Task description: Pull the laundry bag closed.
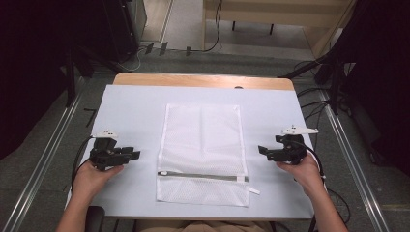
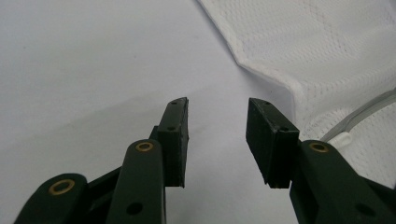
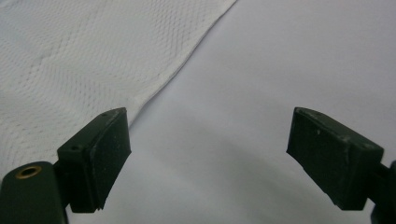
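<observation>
A white mesh laundry bag (image 1: 202, 150) lies flat in the middle of the table, its grey zipper (image 1: 203, 176) running across near the front end. My left gripper (image 1: 134, 154) rests to the left of the bag, pointing toward it, open with nothing between its jaws. In the left gripper view the bag (image 2: 327, 56) and its white zipper pull (image 2: 340, 138) lie just beyond my left gripper (image 2: 217, 135). My right gripper (image 1: 262, 151) sits to the right of the bag, open and empty. In the right gripper view the bag's edge (image 3: 84, 65) lies beyond the spread jaws of my right gripper (image 3: 208, 154).
A white sheet (image 1: 130, 111) covers the table, with a strip of bare wood (image 1: 203, 80) at the far edge. Cables and dark stands (image 1: 333, 77) are on the floor around the table. Metal rails (image 1: 43, 154) run along both sides.
</observation>
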`<state>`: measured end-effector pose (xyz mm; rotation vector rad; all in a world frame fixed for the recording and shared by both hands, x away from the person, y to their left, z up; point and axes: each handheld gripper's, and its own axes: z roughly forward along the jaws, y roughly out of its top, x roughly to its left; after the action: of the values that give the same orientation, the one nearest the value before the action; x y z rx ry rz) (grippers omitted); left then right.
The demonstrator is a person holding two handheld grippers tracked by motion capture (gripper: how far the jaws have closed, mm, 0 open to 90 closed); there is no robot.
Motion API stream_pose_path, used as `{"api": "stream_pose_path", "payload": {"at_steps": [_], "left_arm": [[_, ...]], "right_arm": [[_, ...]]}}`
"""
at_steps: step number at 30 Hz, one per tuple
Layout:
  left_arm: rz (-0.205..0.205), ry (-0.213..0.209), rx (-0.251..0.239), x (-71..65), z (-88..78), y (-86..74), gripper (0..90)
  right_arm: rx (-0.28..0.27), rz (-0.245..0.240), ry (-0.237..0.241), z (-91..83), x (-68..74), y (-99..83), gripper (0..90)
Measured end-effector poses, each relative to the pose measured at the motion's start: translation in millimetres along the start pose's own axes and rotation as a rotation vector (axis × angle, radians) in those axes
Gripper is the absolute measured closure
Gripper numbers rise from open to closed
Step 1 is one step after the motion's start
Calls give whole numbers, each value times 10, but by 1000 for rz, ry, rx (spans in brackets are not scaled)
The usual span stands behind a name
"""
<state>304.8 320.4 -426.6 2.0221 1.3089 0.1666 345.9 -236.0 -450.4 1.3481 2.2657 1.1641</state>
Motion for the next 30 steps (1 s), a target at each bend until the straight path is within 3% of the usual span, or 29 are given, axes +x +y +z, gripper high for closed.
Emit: {"api": "stream_pose_path", "payload": {"at_steps": [4,7,13,20,25,30], "left_arm": [[-18,4,32,4,7,17,571],[-36,-24,62,27,22,23,502],[-12,-9,55,9,17,25,481],[-18,-2,42,15,17,27,466],[-18,0,53,21,20,27,489],[-29,-5,38,13,10,34,481]], "right_arm": [[16,19,-12,5,-7,0,137],[22,24,-8,0,2,7,135],[27,-13,1,9,39,8,153],[0,-4,-14,-27,42,24,205],[-12,-36,-11,-49,40,16,293],[-7,-33,8,-55,41,19,357]]}}
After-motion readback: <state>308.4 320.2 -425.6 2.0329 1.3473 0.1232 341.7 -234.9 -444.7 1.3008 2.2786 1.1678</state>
